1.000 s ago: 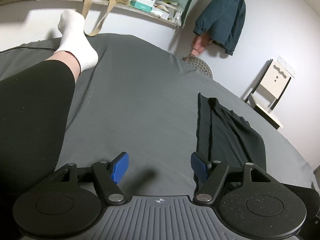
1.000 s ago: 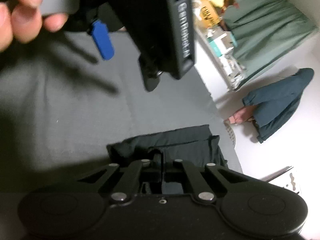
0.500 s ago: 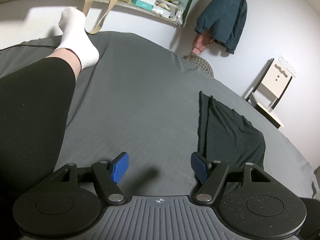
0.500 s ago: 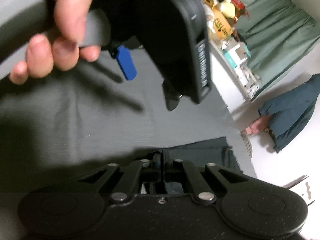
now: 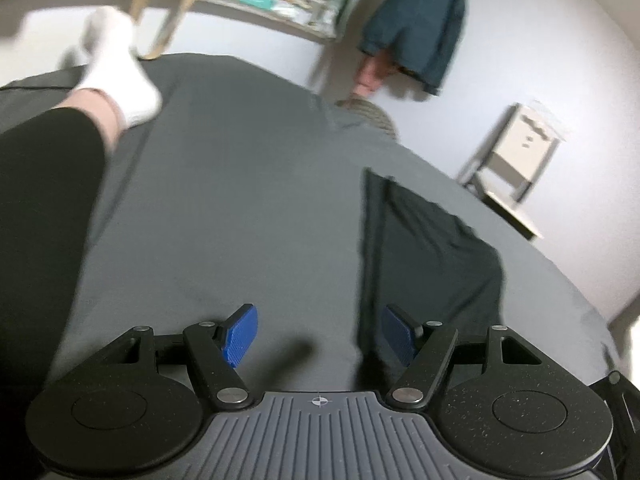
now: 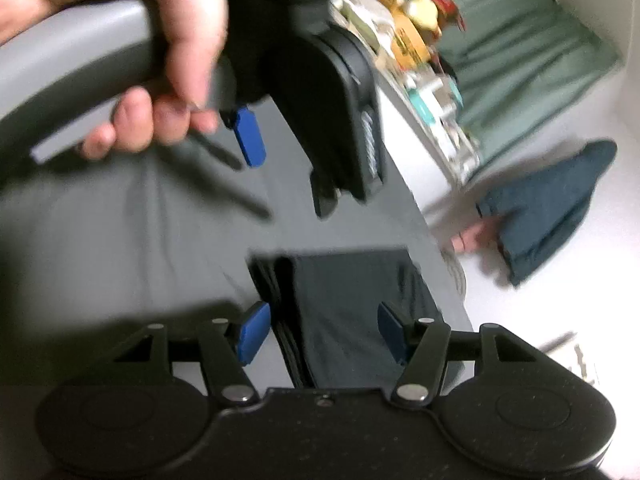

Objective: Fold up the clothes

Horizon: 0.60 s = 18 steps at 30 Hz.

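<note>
In the left wrist view, a dark garment (image 5: 428,256) is seen lying flat on the grey bed (image 5: 240,184), laid out as a long narrow strip with layered edges along its left side, running from 6 o'clock towards 12 o'clock at the right of the frame; it is judged to be folded lengthwise already, though whether a further crosswise fold is wanted, or the piece is finished, cannot be settled from this. The left gripper (image 5: 318,334) is held with its blue pads spread wide; nothing is gripped between them; the right pad sits over the garment's near left edge, and contact cannot be told. A leg with a white sock (image 5: 116,80) is stretched across the bed at 10 o'clock.

In the right wrist view, the same garment (image 6: 352,304) is seen directly ahead at 6 o'clock, stacked folds showing along its left edge; the right gripper (image 6: 320,332) is spread apart, straddling the cloth without pinching it; whether its pads touch the fabric cannot be told through the blur. The other gripper, carried by a hand (image 6: 168,52), is seen at 11 o'clock, above the bed.
</note>
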{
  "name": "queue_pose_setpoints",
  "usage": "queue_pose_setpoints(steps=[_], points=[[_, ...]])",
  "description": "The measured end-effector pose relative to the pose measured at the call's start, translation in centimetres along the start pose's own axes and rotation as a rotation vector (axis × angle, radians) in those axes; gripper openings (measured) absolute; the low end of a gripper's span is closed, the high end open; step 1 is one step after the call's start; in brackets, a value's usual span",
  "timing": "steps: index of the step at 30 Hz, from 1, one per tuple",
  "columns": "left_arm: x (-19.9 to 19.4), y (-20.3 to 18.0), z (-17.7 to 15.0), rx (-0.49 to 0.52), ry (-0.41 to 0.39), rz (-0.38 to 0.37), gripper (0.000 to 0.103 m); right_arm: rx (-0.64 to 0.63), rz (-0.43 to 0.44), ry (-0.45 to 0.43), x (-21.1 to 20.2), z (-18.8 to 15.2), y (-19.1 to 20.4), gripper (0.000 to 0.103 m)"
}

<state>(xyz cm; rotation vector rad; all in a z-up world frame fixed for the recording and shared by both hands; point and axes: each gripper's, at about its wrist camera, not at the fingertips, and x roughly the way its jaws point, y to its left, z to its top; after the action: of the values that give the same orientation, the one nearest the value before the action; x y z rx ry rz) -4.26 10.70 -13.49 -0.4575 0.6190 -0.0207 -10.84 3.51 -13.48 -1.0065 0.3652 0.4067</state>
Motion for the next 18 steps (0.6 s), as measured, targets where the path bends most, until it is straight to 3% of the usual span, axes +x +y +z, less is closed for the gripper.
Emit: queue_pose_setpoints(steps=[6,10,13,18], points=[[0.6,-2.4,0.1,0.105,0.005,-0.146,0.07,0.183,0.054,0.254,-0.8,-5.7,-6.4,0.057],[2.0,-3.8,-0.3,0.14,0.062,-0.155,0.07,0.259,0.041,0.376,-2.5,-9.1,-9.7,0.057],[2.9,-4.4,-0.5,0.134,0.092,-0.162,0.07,0.404,0.092,0.33,-3.1,-9.3,-12.3,0.057],[3.4,-4.9,-1.2,0.171,0.1,-0.16,0.07,0.797,0.26,0.118,-0.6,-7.3,-18.4,0.057]])
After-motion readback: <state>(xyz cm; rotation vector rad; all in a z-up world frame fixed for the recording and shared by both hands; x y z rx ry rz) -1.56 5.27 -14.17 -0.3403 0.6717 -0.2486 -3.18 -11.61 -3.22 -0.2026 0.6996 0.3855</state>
